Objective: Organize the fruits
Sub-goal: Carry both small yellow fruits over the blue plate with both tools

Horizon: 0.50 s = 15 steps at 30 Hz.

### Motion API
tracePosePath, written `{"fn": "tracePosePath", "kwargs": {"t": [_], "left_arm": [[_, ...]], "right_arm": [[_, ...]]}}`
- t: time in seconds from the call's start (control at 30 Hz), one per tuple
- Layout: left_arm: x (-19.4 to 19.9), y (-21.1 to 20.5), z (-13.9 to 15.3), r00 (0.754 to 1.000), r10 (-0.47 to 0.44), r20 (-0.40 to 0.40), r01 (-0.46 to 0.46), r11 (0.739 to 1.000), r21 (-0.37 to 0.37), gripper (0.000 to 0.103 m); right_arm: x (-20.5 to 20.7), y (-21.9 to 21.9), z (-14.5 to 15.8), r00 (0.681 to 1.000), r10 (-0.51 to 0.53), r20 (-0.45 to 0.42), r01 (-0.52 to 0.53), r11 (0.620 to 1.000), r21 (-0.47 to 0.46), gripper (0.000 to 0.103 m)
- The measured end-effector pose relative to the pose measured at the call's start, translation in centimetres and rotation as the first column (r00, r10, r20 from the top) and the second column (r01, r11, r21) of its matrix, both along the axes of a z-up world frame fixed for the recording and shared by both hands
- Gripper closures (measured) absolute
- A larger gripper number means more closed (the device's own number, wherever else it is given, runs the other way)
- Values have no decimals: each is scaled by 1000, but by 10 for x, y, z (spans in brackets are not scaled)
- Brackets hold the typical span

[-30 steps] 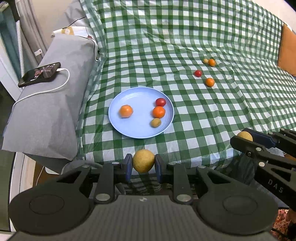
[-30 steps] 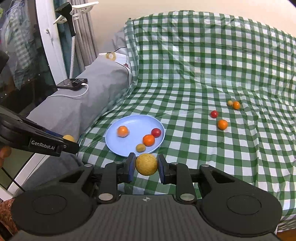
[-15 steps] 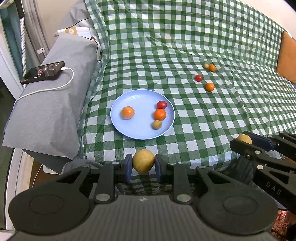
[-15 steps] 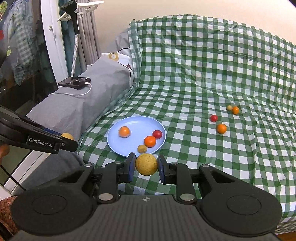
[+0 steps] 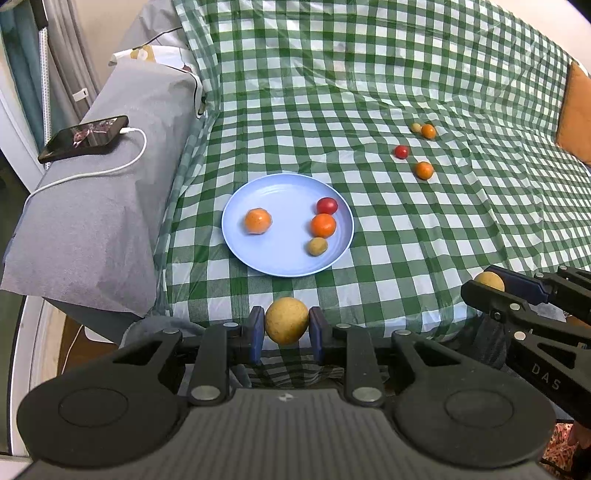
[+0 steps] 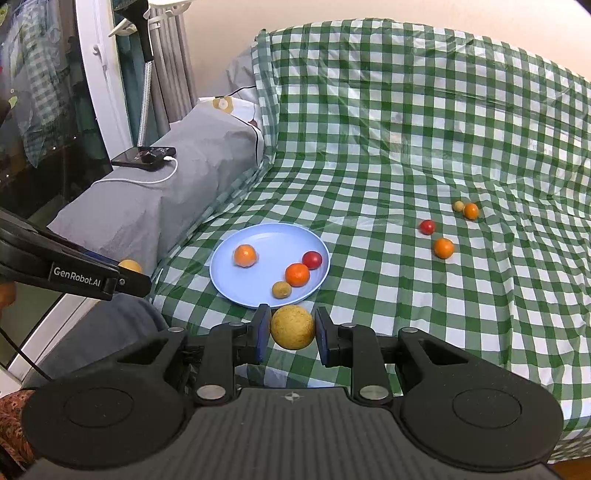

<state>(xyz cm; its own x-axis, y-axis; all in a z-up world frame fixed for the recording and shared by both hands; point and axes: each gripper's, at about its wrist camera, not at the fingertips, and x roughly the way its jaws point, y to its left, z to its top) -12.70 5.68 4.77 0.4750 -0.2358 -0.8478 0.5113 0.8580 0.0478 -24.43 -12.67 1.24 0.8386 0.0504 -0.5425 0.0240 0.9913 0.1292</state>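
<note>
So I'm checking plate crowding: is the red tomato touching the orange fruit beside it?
Touching: in the left wrist view the red tomato meets the orange fruit with no blue plate between them.

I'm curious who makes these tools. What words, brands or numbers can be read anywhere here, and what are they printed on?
"GenRobot.AI": white lettering on the side of the left gripper, seen from the right wrist camera.
"DAS": raised letters on the black arm of the right gripper, seen from the left wrist camera.
The phone screen shows an image, but nothing on it is readable.
Nothing else carries legible text.

A green-checked cloth (image 6: 406, 155) covers the bed beneath a cream wall (image 6: 332, 14), grey curtains (image 6: 170, 74) at left.
</note>
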Motion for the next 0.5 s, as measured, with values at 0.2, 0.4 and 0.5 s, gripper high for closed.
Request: {"fn": "tracePosePath", "kwargs": {"t": [0.2,0.4,0.5], "left_arm": [[16,-3,-6,1000,12,-13,-12,1000,11,75],[51,-9,-12,999,36,0,-36,999,32,75],[69,-13,-18,999,49,-13,-48,998,41,75]], "right_arm": [[18,-1,-4,1000,17,-22,-17,1000,2,76],[52,3,-8,999,33,-34,-33,999,9,76],[71,6,-10,998,35,-42,-35,999,13,76]]}}
